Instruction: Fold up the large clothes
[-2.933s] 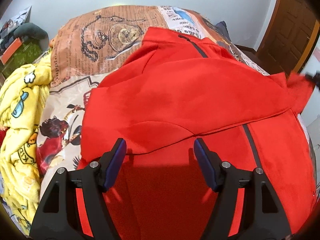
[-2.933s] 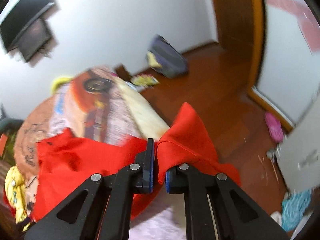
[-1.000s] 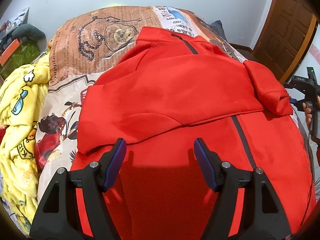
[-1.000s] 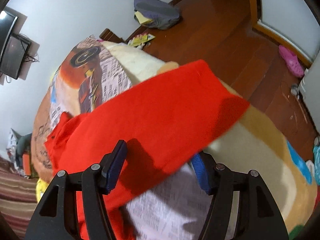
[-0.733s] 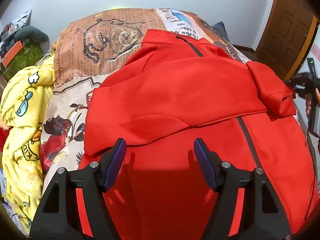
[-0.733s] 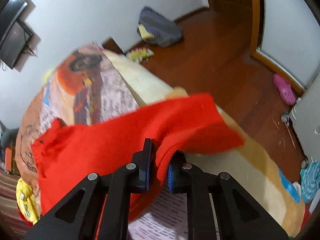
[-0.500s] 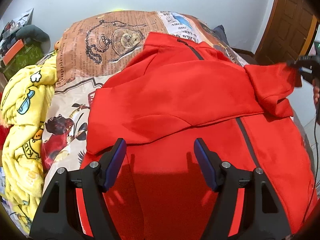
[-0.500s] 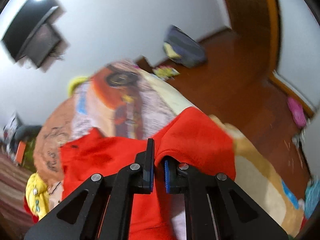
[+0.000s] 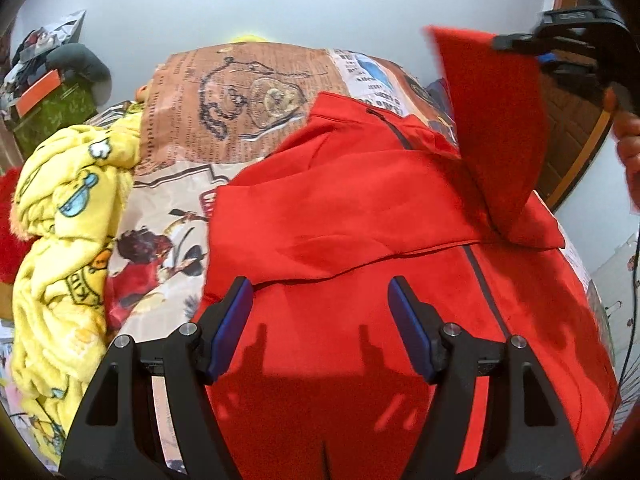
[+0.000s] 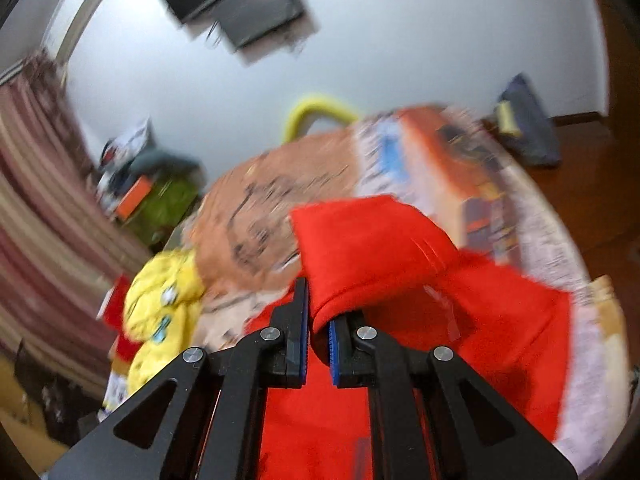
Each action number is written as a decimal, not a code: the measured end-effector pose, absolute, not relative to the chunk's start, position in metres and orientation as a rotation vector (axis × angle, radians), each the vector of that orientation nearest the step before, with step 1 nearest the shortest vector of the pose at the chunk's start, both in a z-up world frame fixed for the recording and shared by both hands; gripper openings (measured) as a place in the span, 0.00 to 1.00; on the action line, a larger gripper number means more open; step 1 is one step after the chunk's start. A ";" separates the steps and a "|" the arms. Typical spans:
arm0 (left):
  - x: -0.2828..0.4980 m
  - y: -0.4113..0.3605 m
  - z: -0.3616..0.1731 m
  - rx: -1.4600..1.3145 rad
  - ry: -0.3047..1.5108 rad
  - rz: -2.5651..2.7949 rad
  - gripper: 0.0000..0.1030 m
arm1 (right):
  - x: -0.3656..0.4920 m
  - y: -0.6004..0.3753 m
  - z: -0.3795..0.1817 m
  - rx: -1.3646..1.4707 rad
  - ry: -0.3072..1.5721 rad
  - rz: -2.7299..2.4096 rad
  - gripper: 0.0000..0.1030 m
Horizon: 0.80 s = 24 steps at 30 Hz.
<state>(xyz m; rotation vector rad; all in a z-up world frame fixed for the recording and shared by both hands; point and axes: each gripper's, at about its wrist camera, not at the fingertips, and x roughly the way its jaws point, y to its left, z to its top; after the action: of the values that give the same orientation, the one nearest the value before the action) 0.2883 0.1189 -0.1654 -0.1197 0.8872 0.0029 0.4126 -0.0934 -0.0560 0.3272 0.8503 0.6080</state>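
1. At about 9 o'clock in the left wrist view a yellow blanket (image 9: 64,264) lies bunched along the bed's (image 9: 256,92) edge, beside the task's garment and apart from the fold.
2. The left tongs (image 9: 320,324) are spread wide with nothing between the blue pads; they hover over the lower body of the red jacket (image 9: 360,208), which lies flat across the bed with its zip (image 9: 480,280) running from 12 toward 5 o'clock.
3. What has changed: a second ago the sleeve (image 9: 496,120) lay slack at the jacket's 3 o'clock edge with the right tongs open beside it. Now it is up in the air at 1 o'clock, stretched taut above the jacket.
4. The right tongs (image 10: 318,340) are pressed together and pinching the sleeve's end; red cloth (image 10: 372,248) bulges from between the pads in the right wrist view.
5. I read this as the sleeve fold being under way: the sleeve is gripped and lifted, but not yet laid across the chest.
6. Pose, left: the hand points steeply down at the jacket's hem half, level across, ready to pin the cloth or wait.
7. Pose, right: seen at 2 o'clock from the left camera, the hand (image 9: 628,148) is raised high and the tongs are angled down toward the bed; that view is blurred, so finer detail cannot be told.
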 end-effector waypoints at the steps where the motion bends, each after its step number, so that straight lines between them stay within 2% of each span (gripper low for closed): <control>1: 0.285 0.122 -0.165 -0.125 0.887 0.007 0.67 | 0.411 -0.078 -0.066 0.317 0.883 0.633 0.07; 9: 0.266 0.158 -0.172 -0.162 0.912 0.053 0.67 | 0.372 0.018 -0.155 0.165 1.117 0.736 0.07; 15: 0.259 0.169 -0.176 -0.172 0.923 0.080 0.67 | 0.352 0.045 -0.183 0.067 1.234 0.759 0.07; 17: 0.260 0.171 -0.175 -0.187 0.925 0.081 0.67 | 0.351 0.045 -0.186 0.021 1.301 0.755 0.16; 18: 0.260 0.171 -0.175 -0.197 0.925 0.081 0.67 | 0.351 0.042 -0.187 0.016 1.336 0.771 0.26; 19: 0.261 0.171 -0.174 -0.203 0.925 0.079 0.67 | 0.350 0.037 -0.184 0.031 1.351 0.790 0.31; 24: 0.271 0.164 -0.174 -0.232 0.935 0.058 0.67 | 0.350 -0.006 -0.159 0.089 1.306 0.811 0.36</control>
<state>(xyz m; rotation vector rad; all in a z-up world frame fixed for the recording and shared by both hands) 0.2707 0.1641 -0.1739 -0.2325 0.9347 0.0580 0.3500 -0.0063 -0.1589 0.0887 1.3063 0.8108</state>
